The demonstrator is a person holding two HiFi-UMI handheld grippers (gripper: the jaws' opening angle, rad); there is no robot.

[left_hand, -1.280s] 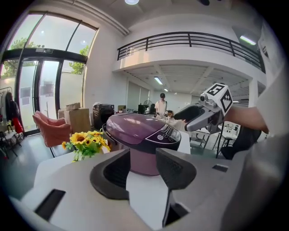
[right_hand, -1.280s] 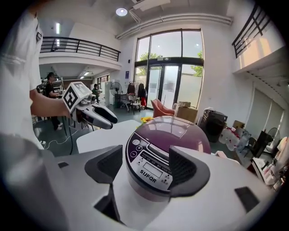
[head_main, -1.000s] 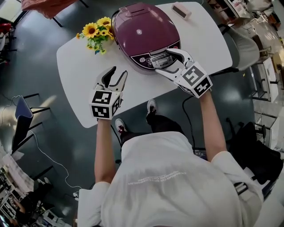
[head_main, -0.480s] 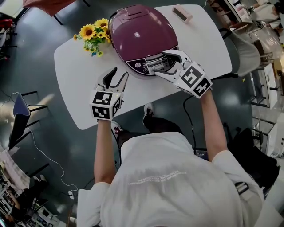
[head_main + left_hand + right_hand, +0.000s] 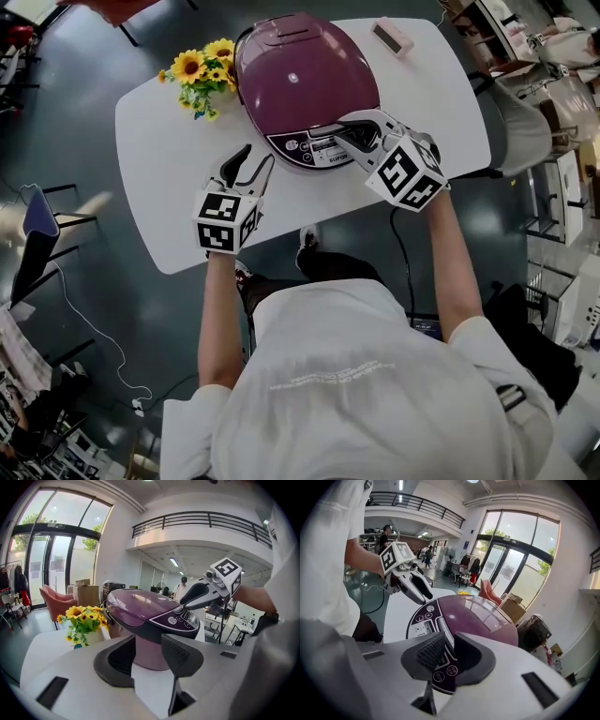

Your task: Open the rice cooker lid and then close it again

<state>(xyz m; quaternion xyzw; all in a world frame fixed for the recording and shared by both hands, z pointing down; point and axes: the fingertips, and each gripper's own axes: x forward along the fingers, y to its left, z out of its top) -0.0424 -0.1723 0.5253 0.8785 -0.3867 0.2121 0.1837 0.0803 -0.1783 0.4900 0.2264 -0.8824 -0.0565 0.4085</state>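
The purple rice cooker stands on the white table with its lid down. My right gripper is at the cooker's front, over the control panel. Its jaws have just been closing, and in the right gripper view the silver release bar on the front of the lid runs between the pads, which pinch it. My left gripper hovers open over the table just left of the cooker's front; in its own view nothing lies between its fingers and the cooker is right ahead.
A small pot of sunflowers stands on the table left of the cooker. A pink flat object lies at the far right corner. A grey chair is beside the table's right end. The person's legs are under the near edge.
The right gripper's jaws went from wide open to nearly closed on the cooker's front, and the gripper rolled. The left gripper edged slightly toward the cooker.
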